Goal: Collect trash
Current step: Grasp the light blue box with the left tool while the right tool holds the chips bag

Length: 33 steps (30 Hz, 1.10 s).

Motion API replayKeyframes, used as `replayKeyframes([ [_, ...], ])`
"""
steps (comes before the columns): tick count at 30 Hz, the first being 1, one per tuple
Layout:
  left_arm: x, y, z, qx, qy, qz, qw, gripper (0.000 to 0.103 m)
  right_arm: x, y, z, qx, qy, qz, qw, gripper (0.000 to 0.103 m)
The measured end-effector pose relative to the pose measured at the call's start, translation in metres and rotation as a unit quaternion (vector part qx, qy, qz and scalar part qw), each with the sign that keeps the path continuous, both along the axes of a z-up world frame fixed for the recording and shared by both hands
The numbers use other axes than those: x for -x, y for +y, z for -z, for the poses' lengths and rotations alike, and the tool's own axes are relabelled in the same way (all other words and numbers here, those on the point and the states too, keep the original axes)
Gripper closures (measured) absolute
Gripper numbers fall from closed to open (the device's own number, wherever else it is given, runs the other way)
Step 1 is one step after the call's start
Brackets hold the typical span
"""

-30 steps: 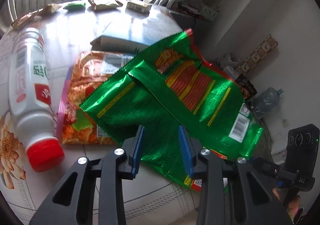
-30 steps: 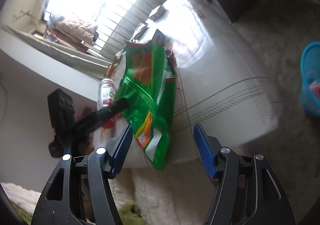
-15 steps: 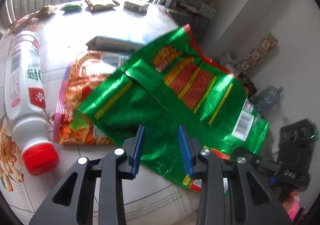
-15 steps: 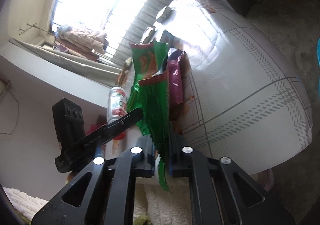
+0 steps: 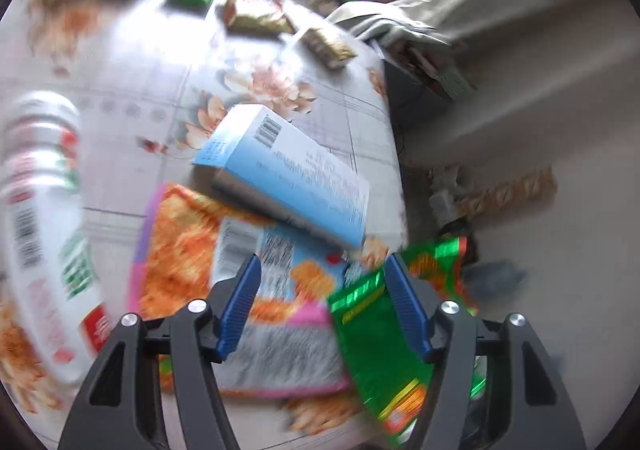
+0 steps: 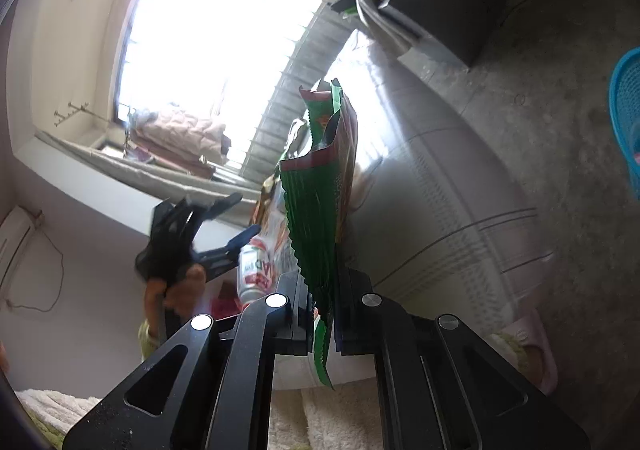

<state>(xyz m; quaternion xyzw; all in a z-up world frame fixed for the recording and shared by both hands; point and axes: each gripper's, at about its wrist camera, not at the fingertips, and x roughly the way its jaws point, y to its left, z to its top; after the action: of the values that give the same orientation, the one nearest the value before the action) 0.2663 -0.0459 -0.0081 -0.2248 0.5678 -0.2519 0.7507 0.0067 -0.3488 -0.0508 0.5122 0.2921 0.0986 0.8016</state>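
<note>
Green wrapper (image 6: pixel 320 209) hangs edge-on, pinched between the closed jaws of the right gripper (image 6: pixel 322 314) beside the table (image 6: pixel 460 209). Left gripper (image 5: pixel 322 306), its jaws just opened and gripping nothing, hovers above an orange packet (image 5: pixel 180 250) and blue box (image 5: pixel 296 165). Blue basket (image 6: pixel 624 109) on the floor; contents unclear.

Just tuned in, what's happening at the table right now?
A person is clearing trash with two handheld grippers. The right gripper is clamped on the green snack wrapper, holding it on edge beside the table. The left gripper has just opened and let go of it, jaws apart over the orange snack bag. A blue box and a white bottle lie on the table.
</note>
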Motion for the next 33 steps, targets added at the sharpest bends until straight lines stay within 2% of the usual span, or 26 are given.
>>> replayKeyframes([
  [5,-0.051,-0.015,0.024,0.002,0.091,-0.041,0.9950,0.031,0.003,-0.005,0.003,-0.003,-0.001,0.010,1.000,0.097],
  [8,-0.068,-0.018,0.043,-0.010,0.152,-0.070,0.9858,0.031,0.009,-0.008,0.004,-0.007,-0.001,0.014,1.000,0.097],
  [11,-0.080,-0.019,0.052,-0.012,0.183,-0.099,0.9781,0.031,0.012,-0.009,0.005,-0.009,0.001,0.017,1.000,0.097],
  [14,-0.089,-0.024,0.051,-0.018,0.184,-0.111,0.9763,0.028,0.015,-0.010,0.005,-0.012,0.004,0.019,1.000,0.097],
  [19,-0.106,-0.045,0.040,-0.071,0.152,-0.115,0.9791,0.025,0.018,-0.014,0.006,-0.020,0.005,0.022,1.000,0.097],
  [23,-0.119,-0.069,0.035,-0.128,0.098,-0.093,0.9826,0.018,0.018,-0.013,0.004,-0.020,0.006,0.024,0.999,0.097],
  [27,-0.125,-0.094,0.037,-0.178,0.048,-0.064,0.9808,0.013,0.020,-0.014,0.005,-0.020,0.008,0.026,0.999,0.097],
  [30,-0.127,-0.119,0.042,-0.228,0.001,-0.023,0.9734,0.010,0.020,-0.015,0.007,-0.021,0.011,0.028,0.999,0.097],
  [33,-0.125,-0.147,0.049,-0.286,-0.047,0.040,0.9562,0.007,0.021,-0.015,0.008,-0.021,0.013,0.029,0.999,0.097],
])
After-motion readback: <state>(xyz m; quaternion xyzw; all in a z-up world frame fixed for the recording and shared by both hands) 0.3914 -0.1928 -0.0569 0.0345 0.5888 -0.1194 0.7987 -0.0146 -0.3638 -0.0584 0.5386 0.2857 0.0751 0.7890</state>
